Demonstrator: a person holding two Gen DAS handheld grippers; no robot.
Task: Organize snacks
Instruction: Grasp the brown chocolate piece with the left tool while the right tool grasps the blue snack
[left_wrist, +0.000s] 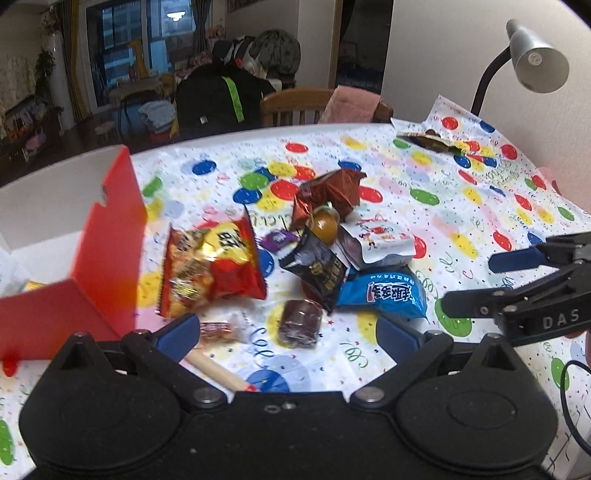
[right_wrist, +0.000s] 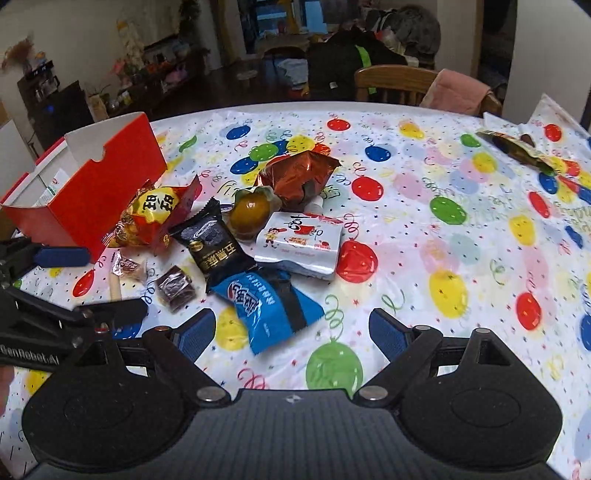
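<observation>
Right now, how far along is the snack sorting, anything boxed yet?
Barely started. The red box holds a few items I can't identify. Nothing is in hand: left gripper and right gripper are both open and empty. Still loose on the tablecloth: red chip bag, blue packet, black packet, white pouch, and small candies.

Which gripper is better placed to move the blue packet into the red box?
Probably the right gripper: it is open with the blue packet just ahead of its fingers. The left gripper, also open, faces a dark wrapped candy, though the red box sits nearer it.
</observation>
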